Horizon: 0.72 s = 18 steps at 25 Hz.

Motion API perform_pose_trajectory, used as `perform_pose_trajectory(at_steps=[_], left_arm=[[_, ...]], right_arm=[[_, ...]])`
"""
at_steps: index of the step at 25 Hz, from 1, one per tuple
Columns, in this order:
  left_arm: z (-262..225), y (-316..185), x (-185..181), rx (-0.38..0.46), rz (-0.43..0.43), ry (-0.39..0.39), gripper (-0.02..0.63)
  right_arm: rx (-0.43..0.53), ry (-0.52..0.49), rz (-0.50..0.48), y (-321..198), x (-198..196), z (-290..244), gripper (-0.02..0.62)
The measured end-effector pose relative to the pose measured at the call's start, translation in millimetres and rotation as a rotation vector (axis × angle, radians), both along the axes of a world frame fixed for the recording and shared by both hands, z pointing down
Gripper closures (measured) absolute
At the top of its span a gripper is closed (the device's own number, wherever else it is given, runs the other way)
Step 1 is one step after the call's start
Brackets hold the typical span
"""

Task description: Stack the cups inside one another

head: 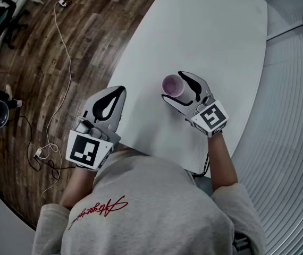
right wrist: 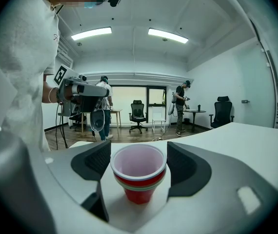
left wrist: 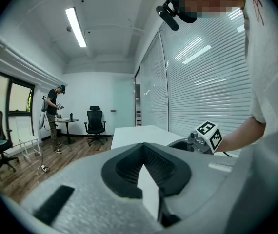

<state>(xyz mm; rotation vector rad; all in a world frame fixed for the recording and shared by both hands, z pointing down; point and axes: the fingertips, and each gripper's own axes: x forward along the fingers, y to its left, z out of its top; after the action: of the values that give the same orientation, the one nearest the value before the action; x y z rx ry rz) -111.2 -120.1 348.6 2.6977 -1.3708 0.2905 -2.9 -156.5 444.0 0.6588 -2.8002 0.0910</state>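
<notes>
1. The only writing is red script (head: 98, 209) on the shirt's back, and I can't read it. Each marker cube (head: 211, 118) carries black squares.
2. My right gripper view shows the cups (right wrist: 140, 179) nested, red outside with a green rim under the top one. The head view gives only the pale mouth.
3. The right gripper (head: 171, 84) lies low on the table (head: 204, 31), fingers spread wide. The stack stands between the tips, close to both pads; I can't tell if they touch.
4. The left gripper (head: 118, 93) has its fingertips together and empty, well apart from the stack.
</notes>
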Motion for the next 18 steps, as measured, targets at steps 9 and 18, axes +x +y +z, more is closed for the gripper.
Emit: perform_pose_trajectory(at_steps=[9,18], left_arm=[[1.0,-0.3,-0.5,-0.002,-0.005,0.005,0.612],[1.2,-1.2,-0.5,0.0,0.0,0.007,0.612]], right_arm=[[-0.017,-0.014,0.016,-2.2,1.6,2.3,0.241],[-0.024,-0.041,0.036,-3.9,2.3,0.7,0.241]])
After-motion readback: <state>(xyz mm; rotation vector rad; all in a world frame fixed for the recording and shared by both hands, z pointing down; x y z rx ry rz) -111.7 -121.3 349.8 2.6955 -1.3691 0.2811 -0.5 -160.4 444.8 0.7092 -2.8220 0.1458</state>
